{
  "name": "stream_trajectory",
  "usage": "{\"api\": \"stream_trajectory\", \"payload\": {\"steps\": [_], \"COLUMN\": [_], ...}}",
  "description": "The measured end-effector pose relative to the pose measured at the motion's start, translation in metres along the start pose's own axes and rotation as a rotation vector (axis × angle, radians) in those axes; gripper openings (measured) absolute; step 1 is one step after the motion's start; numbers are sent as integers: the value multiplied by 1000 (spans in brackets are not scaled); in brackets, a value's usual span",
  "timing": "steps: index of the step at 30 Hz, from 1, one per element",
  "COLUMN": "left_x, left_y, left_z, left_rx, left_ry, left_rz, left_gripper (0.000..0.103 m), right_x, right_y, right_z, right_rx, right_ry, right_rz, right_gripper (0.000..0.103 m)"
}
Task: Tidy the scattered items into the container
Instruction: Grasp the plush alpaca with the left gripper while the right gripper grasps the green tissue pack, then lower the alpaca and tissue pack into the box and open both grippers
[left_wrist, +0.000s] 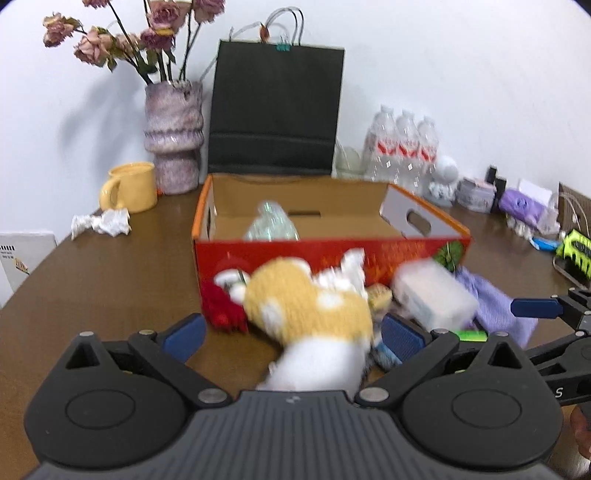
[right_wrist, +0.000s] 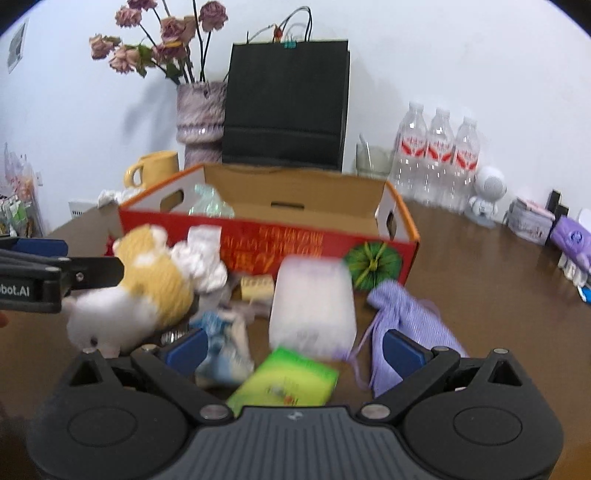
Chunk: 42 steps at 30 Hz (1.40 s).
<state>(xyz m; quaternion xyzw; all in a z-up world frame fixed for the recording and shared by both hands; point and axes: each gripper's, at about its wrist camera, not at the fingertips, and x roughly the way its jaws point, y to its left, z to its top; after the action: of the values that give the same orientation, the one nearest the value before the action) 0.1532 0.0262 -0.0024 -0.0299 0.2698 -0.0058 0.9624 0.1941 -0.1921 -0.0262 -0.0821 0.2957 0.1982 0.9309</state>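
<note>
A yellow and white plush toy (left_wrist: 310, 306) lies blurred on the brown table between the wide-apart fingers of my left gripper (left_wrist: 292, 334), which is open. Behind it stands the red cardboard box (left_wrist: 332, 254) with a crumpled clear plastic item (left_wrist: 271, 225) inside. My right gripper (right_wrist: 293, 350) is open over a white translucent pack (right_wrist: 312, 302), a green packet (right_wrist: 284, 380) and a blue-white item (right_wrist: 225, 347). A purple pouch (right_wrist: 402, 317) lies by its right finger. The plush toy (right_wrist: 147, 291) shows at the left, against the left gripper's fingers (right_wrist: 92, 271).
Behind the box stand a black paper bag (left_wrist: 277, 110), a vase of dried flowers (left_wrist: 173, 136), a yellow mug (left_wrist: 131, 186) and water bottles (left_wrist: 402, 147). Crumpled paper (left_wrist: 101, 223) lies at the left. Small clutter lines the table's right edge (right_wrist: 565, 232).
</note>
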Motion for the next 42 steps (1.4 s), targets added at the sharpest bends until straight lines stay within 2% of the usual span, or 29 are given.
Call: {"api": "stream_trajectory", "payload": {"steps": [6, 13, 15, 16, 17, 19, 20, 21, 30, 42], "left_x": [17, 28, 29, 29, 29, 30, 29, 28, 15, -17], "left_y": [-8, -10, -12, -13, -15, -16, -17, -17, -21, -27], "left_z": [-16, -22, -24, -25, -26, -28, -29, -30, -34, -25], "left_rx": [44, 50, 61, 70, 77, 80, 83, 90, 95, 120], "left_ry": [87, 92, 89, 84, 83, 90, 85, 79, 33, -79], "left_rz": [25, 28, 32, 29, 26, -3, -7, -6, -14, -31], "left_gripper": [103, 102, 95, 86, 74, 59, 57, 56, 52, 52], "right_x": [0, 3, 3, 3, 3, 3, 2, 1, -14, -33], "right_y": [2, 0, 0, -1, -1, -3, -4, -5, -8, -13], "right_z": [-13, -18, -18, -19, -19, -21, -22, -22, -28, -20], "right_rx": [3, 1, 5, 8, 13, 28, 37, 46, 57, 79], "right_ry": [25, 47, 49, 52, 52, 61, 66, 66, 32, -34], "right_rz": [-44, -79, -69, -62, -52, -31, -20, -13, 5, 18], "right_gripper": [101, 100, 96, 95, 87, 67, 47, 45, 44, 44]}}
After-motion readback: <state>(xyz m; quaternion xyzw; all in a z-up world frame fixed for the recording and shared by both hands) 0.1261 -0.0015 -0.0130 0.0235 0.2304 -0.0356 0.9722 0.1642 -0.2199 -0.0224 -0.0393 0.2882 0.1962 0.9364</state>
